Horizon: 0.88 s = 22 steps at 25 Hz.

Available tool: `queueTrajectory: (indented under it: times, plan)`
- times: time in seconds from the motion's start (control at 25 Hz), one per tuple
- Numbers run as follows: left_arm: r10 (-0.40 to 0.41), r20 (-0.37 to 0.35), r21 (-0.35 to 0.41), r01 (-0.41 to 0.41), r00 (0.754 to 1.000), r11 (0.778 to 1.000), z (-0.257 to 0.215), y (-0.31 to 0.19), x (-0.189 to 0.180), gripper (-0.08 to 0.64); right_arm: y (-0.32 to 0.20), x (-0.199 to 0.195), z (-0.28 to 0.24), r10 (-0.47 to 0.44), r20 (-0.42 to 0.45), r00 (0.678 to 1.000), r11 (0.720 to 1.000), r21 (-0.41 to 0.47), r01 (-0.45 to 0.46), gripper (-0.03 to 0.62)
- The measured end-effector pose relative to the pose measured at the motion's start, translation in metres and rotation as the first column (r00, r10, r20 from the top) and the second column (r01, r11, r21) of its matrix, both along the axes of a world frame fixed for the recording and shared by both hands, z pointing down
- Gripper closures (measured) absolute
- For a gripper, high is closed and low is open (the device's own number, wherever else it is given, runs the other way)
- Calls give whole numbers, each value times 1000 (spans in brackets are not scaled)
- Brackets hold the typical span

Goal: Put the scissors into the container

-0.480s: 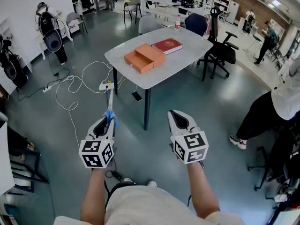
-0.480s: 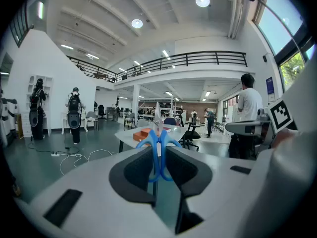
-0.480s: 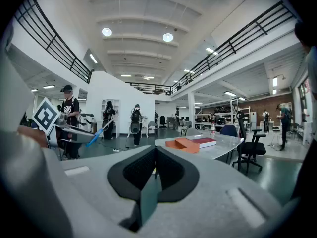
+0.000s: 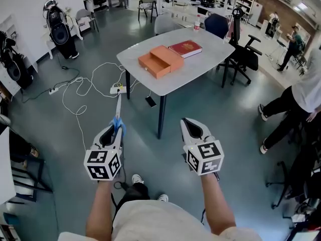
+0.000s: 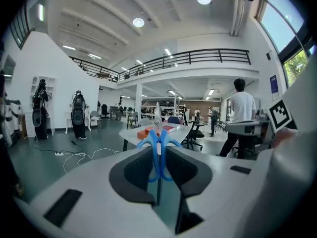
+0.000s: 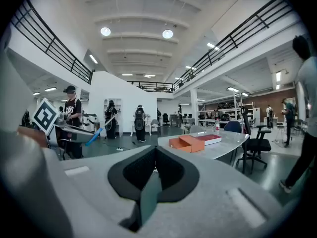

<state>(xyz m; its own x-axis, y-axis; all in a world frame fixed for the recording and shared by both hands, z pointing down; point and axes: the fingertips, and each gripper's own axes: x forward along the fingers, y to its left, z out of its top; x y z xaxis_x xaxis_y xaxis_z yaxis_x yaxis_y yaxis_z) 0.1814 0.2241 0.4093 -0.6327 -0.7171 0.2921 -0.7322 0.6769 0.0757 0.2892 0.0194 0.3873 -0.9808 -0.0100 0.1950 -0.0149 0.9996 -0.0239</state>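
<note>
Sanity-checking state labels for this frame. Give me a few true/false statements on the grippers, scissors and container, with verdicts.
1. The left gripper is shut on the scissors at their blue handles. True.
2. The orange container sits on the table beside a red book. True.
3. The right gripper holds the red book. False: its jaws are together with nothing between them, and the book lies on the table.
4. The scissors lie in the container. False: they are in the left gripper, away from the table.
</note>
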Motion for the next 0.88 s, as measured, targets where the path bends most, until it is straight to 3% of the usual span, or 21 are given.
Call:
queueTrajectory:
  times: [0.28, 0.56, 0.88]
  plan:
    - [4, -14, 4, -4, 1000, 1000, 9, -9, -40, 479, -3, -41, 8, -31, -19, 999, 1000, -7, 31, 588]
    - [38, -38, 6, -38, 999, 999, 17, -22, -110, 479, 0, -107, 3, -48, -6, 999, 998, -31, 48, 588]
    - [92, -56, 9, -91, 994, 996, 19, -31, -190, 479, 0, -182, 2, -2, -25, 1000, 1000, -27, 1, 588]
